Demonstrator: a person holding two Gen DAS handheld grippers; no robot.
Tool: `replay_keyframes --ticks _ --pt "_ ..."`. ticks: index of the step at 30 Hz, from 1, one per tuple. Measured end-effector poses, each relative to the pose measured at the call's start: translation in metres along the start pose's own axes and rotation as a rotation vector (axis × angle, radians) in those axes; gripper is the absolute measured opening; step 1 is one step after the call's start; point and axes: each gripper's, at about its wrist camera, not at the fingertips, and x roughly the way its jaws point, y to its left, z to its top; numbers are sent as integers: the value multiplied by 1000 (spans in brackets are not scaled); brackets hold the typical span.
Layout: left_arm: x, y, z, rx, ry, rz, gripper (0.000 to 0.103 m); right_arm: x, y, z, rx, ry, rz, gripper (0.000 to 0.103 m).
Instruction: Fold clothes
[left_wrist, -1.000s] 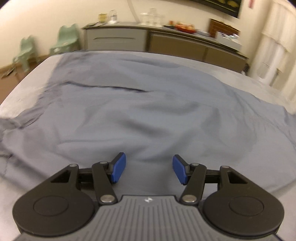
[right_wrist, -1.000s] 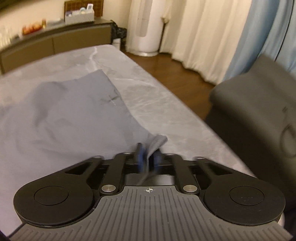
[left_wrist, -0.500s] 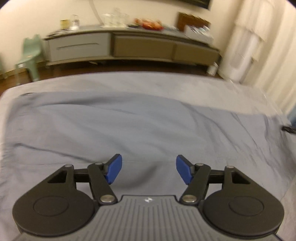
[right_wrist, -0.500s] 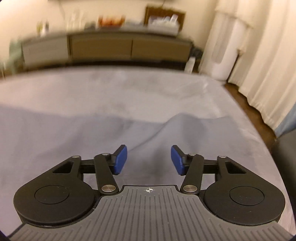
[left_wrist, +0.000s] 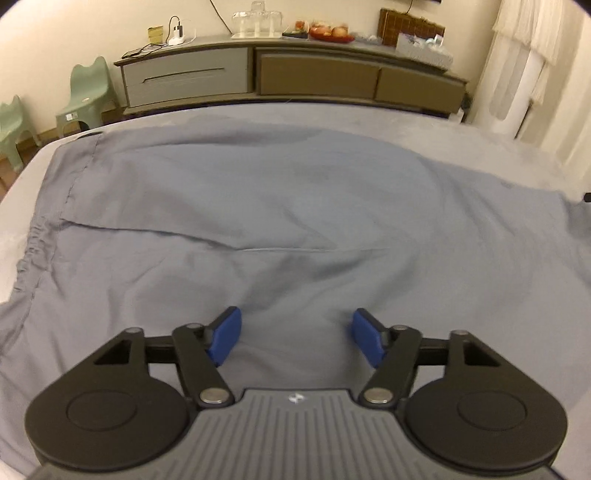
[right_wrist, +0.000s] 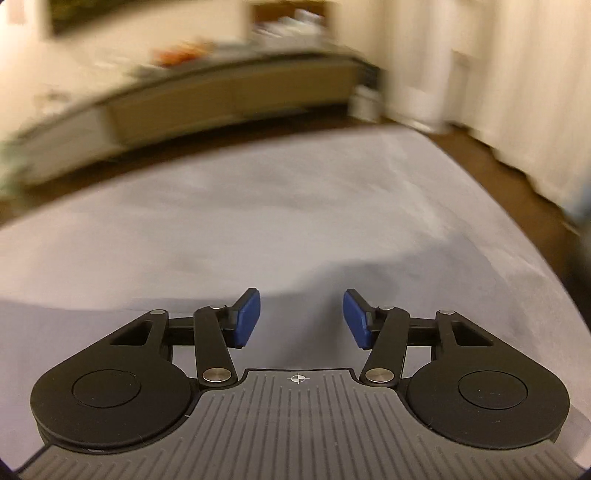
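The grey-blue garment (left_wrist: 258, 206), which looks like a pair of trousers with a gathered waistband (left_wrist: 35, 243) at the left, lies spread wide over the bed (left_wrist: 461, 136), with one long crease running across its middle and soft ripples toward the near edge. Whether this is cloth laid out for a fold or one layer already brought over another, the pictures do not settle, so the useful advice holds for either: take an edge or corner with both tools at matching points, lift only enough to clear the bed, carry it straight so the hems meet, and smooth the ripples near the front before pressing any crease. The left tool (left_wrist: 295, 338) hangs just above the near part of the garment with its blue pads spread wide, holding nothing; whether the pads brush the cloth is hard to say. The right tool (right_wrist: 301, 319) is likewise released, its pads well apart and nothing between them. Its view is smeared by motion, but it seems to sit over the garment's right end, where a raised edge (right_wrist: 406, 258) gives way to bare bed beyond.
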Motion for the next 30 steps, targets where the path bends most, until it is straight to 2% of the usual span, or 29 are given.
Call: replay_keyframes --ticks 1,3,5,8,10,11,12,13,16,18,21,23,24,26,29,30 --pt "-6 -11 1 18 -11 -37 65 -6 12 -1 -58 -9 57 74" --pt "-19 -38 -1 83 -32 -110 67 -17 36 -2 -175 -27 170 84" --pt "-32 -63 -11 151 -48 -174 68 -13 59 -7 -289 -17 216 85" --pt "-39 -78 -25 180 -57 -197 68 9 83 -14 -422 43 250 82" --pt "-34 -77 -28 167 -46 -205 68 20 92 -16 -477 79 260 73" --pt "-30 -74 -28 157 -37 -206 68 25 95 -15 -495 93 264 64" --pt "-27 -72 -29 154 -31 -203 68 27 95 -11 -493 100 267 45" --pt "-23 -70 -30 151 -25 -200 68 29 96 -7 -491 107 270 34" --pt "-24 -63 -32 147 -33 -172 68 36 98 5 -483 124 268 21" --pt "-26 -58 -33 144 -39 -154 68 45 102 11 -463 107 213 17" --pt "-28 -51 -34 140 -49 -125 68 52 109 14 -439 71 95 17" --pt "-29 -46 -35 138 -55 -107 67 49 108 16 -399 74 15 18" --pt "-30 -44 -35 136 -58 -97 67 40 106 16 -365 71 3 23" --pt "-31 -39 -36 134 -65 -78 67 2 98 9 -272 20 68 29" --pt "-46 10 -51 -22 -81 -32 67 -52 100 -20 -230 -4 189 56" --pt "-52 28 -56 -77 -86 -17 67 -66 103 -33 -232 -9 203 69"
